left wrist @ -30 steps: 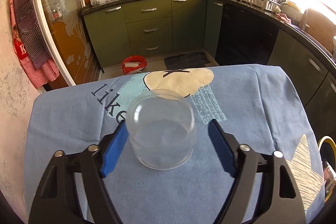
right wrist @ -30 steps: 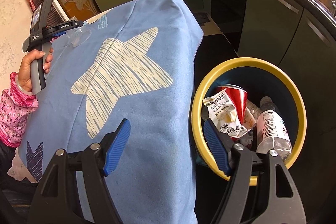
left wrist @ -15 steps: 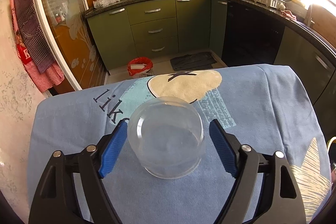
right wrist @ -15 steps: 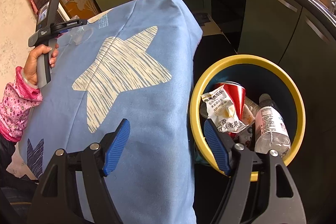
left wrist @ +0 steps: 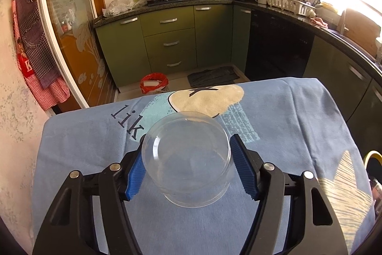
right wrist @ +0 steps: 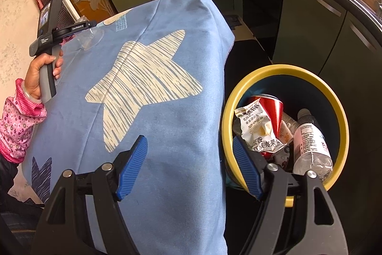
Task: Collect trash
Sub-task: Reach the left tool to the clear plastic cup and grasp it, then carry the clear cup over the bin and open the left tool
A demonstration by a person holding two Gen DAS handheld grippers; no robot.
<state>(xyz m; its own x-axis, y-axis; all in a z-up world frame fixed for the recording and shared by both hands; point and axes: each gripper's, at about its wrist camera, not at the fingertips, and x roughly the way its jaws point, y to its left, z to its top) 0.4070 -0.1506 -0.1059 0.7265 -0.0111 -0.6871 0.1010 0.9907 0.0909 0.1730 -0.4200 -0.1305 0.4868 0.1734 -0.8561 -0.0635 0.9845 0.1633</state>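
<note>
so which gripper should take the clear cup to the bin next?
Left. The left gripper already has the clear plastic cup between its pads, jaws just closing on it. The right gripper hangs open and empty by the yellow-rimmed bin.

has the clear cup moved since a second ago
Yes. The clear cup has tipped, its far end rising toward the cream patch on the blue cloth, as the left gripper fingers closed onto it.

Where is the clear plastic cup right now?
In the left wrist view the clear plastic cup sits between the left gripper pads, on the blue cloth near its printed lettering.
</note>
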